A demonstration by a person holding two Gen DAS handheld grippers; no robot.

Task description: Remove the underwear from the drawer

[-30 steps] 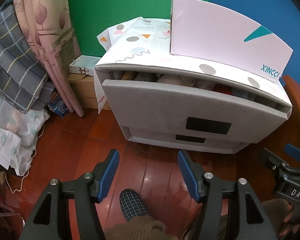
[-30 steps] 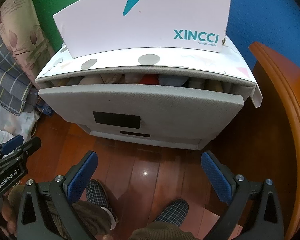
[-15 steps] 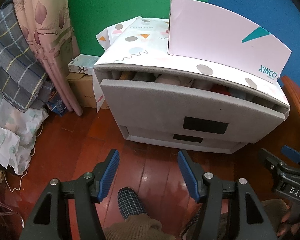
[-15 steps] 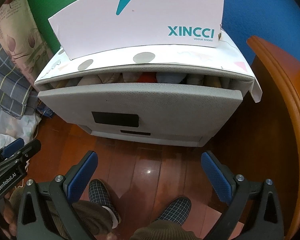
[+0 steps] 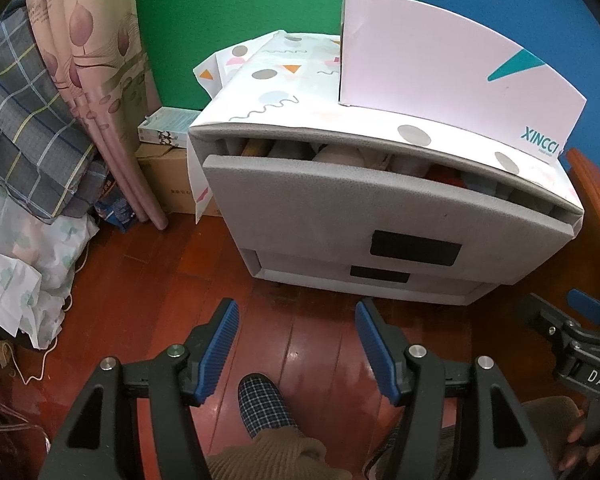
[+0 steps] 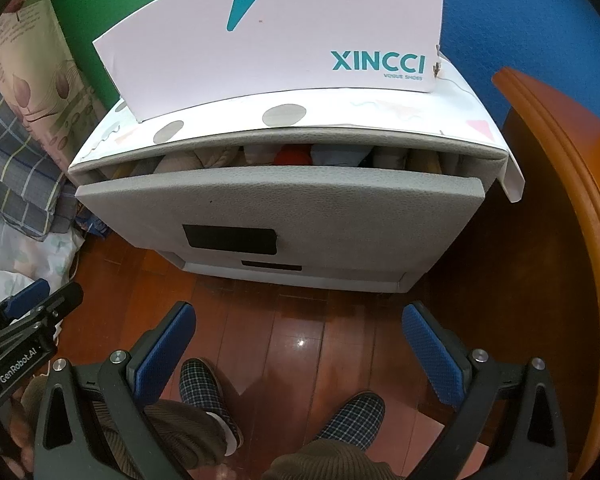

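Grippers hang spread wide and empty above the red wood floor (image 6: 300,320), the left gripper (image 5: 296,344) and right gripper (image 6: 300,344) both short of the grey drawer (image 6: 280,208). That top drawer stands slightly pulled out, folded underwear (image 6: 292,156) packed in its gap. On the cabinet's patterned top sits a white XINCCI box (image 6: 276,40), against green and blue foam walls.

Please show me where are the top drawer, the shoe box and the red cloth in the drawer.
Top drawer (image 6: 300,208): right wrist view, middle of its grey front.
Shoe box (image 6: 284,40): right wrist view, its white front face.
Red cloth (image 6: 294,156): right wrist view, the part showing in the gap.
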